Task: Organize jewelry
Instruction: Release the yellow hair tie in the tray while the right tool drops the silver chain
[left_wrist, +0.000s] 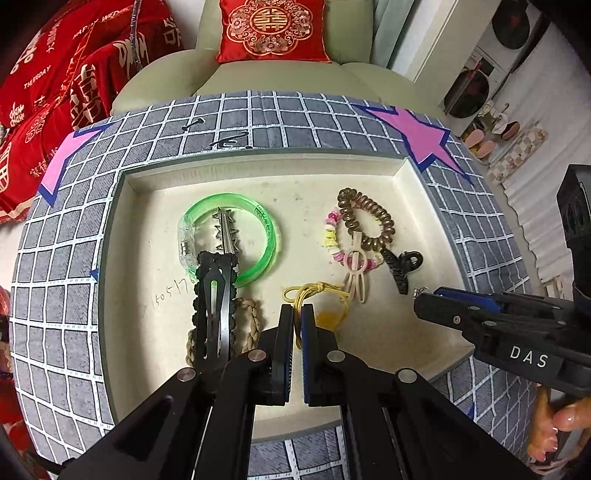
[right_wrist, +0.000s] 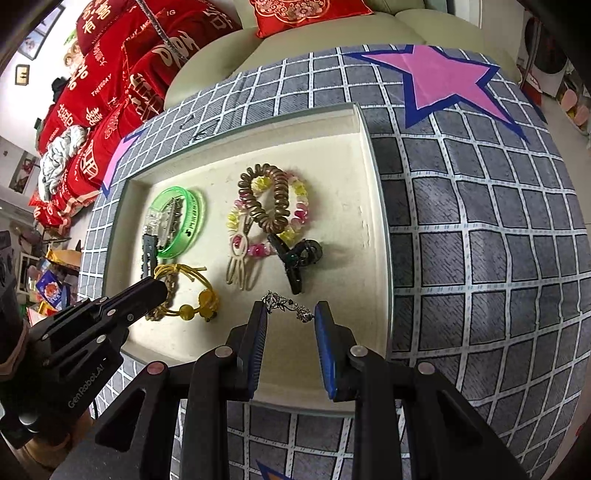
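Left gripper (left_wrist: 296, 314) pinched the yellow cord bracelet (right_wrist: 192, 291) at lower centre; right gripper (right_wrist: 290, 314) stood wide around the silver chain (right_wrist: 286, 307). Closing squarely seemed best.

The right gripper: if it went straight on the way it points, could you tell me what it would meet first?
The right gripper is open around the small silver chain ornament lying on the cream tray, so that comes first. Just beyond it lies the black claw clip, though depth is hard to judge in this fisheye view.
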